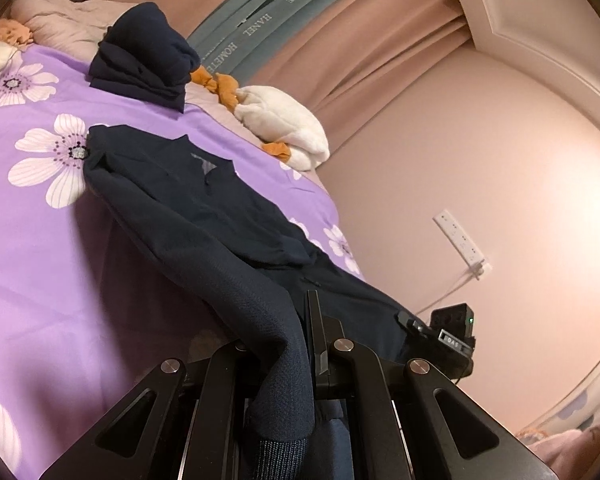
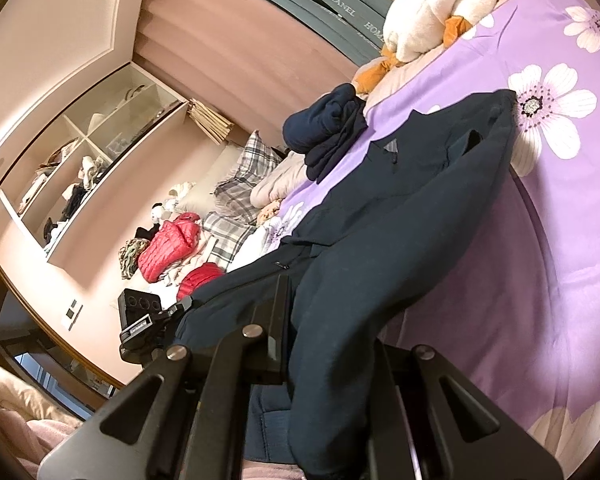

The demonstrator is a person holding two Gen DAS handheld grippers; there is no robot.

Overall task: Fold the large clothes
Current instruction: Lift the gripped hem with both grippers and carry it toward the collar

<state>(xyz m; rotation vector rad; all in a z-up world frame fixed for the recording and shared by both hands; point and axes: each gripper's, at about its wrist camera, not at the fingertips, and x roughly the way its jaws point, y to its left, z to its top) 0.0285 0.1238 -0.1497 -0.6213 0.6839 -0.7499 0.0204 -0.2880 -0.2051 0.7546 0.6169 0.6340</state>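
Two tools lift one dark jacket off the bed.
Left tool (image 1: 300, 344) and right tool (image 2: 324, 344) each pinch the jacket (image 1: 188, 208) hem, raised to fold it toward its collar, resting on the bed (image 1: 40, 260).

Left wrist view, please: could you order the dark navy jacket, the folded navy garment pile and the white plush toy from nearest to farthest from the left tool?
1. Dark navy jacket: clamped in the left tool.
2. White plush toy: right, at the bed edge.
3. Folded navy garment pile: farther back, left of the toy.
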